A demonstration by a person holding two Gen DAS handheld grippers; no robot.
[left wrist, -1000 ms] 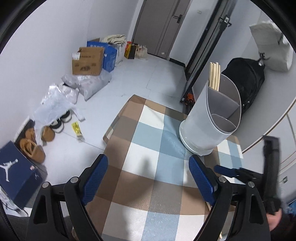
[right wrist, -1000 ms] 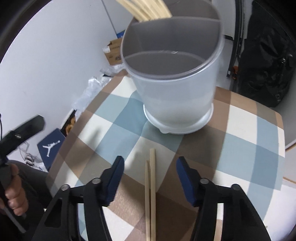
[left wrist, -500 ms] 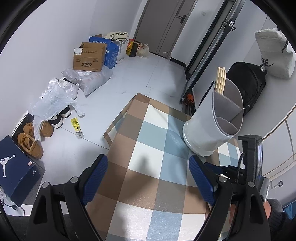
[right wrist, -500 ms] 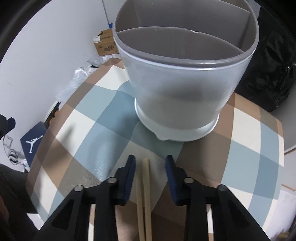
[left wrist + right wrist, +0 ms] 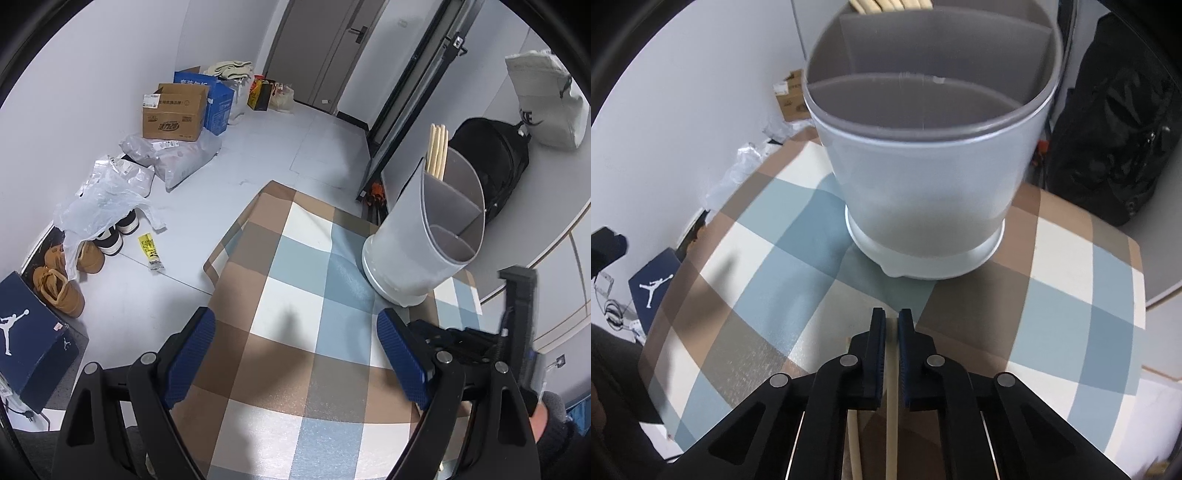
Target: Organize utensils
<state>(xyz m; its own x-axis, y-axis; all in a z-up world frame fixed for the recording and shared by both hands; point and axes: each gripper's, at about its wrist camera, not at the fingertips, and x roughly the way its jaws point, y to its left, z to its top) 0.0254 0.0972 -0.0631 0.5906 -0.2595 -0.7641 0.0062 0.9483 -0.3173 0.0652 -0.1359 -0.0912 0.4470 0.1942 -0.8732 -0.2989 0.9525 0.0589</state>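
Jaws of the right gripper are clamped on a chopstick lying on the checked bench just before the grey utensil holder; a second chopstick lies beside it. Left gripper jaws stand wide apart, holding nothing. More chopsticks stand in the holder's far compartment. A floor box bears a Jumpman logo.

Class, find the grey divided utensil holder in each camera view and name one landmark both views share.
Left wrist: the utensil holder stands at right of centre, beyond the open left claw.
Right wrist: it fills the upper centre, beyond the right claw.
Shared landmark: the checked tablecloth.
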